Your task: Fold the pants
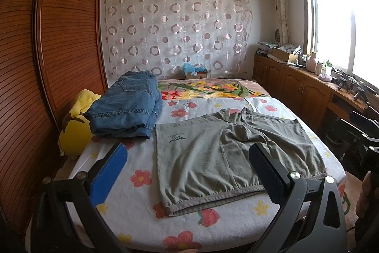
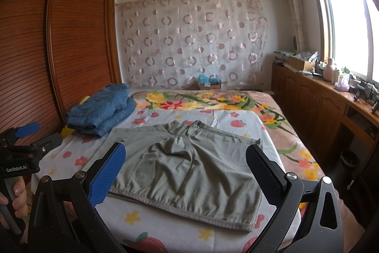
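Note:
Grey-green shorts (image 1: 213, 158) lie spread flat on the flowered sheet, waistband toward me, legs pointing away; they also show in the right wrist view (image 2: 189, 170). My left gripper (image 1: 187, 158) is open and empty, held above the near edge of the bed over the shorts' left half. My right gripper (image 2: 186, 158) is open and empty above the waistband. The left gripper also shows at the left edge of the right wrist view (image 2: 35, 136).
Folded blue jeans (image 1: 125, 108) lie at the bed's left, beside a yellow plush toy (image 1: 75, 129). A wooden wardrobe (image 1: 47, 51) stands left. A cabinet with clutter (image 1: 308, 77) runs under the window at right. A flowered blanket (image 1: 208, 88) covers the far bed.

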{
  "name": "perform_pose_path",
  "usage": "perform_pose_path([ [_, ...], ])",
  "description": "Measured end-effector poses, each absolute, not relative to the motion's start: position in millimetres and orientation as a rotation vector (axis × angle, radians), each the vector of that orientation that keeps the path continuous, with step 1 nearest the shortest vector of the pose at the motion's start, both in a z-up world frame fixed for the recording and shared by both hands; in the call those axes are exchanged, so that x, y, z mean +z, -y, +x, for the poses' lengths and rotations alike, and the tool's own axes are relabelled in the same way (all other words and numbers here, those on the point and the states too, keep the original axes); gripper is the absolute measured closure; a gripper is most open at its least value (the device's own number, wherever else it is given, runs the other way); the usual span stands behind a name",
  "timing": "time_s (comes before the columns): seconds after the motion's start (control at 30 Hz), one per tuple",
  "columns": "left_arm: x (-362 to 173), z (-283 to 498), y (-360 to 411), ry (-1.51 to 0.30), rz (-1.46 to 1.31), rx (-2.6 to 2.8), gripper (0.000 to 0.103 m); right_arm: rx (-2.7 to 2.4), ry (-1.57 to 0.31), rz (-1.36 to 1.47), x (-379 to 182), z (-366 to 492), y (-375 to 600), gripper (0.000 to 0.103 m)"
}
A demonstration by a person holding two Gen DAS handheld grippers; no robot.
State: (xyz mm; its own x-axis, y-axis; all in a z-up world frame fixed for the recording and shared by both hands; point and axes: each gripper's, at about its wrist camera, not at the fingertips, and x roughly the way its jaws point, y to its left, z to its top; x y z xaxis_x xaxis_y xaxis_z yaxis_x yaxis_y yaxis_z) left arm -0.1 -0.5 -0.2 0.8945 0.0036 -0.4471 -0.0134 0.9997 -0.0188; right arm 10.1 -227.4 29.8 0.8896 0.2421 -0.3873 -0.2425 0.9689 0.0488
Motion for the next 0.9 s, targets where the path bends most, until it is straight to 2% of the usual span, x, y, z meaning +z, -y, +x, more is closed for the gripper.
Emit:
perform_pose_path([
  [0.37, -2.8, 5.0, 3.6, -0.487, -0.021, 0.008, 0.000, 0.256, -0.413, -0.003, 33.0, 9.5, 230.5, 0.000],
  [0.9, -36.4, 18.8, -10.3, -0.595, -0.029, -0.030, 0.000, 0.241, -0.490, -0.007, 6.7, 19.9, 248.9, 0.000],
])
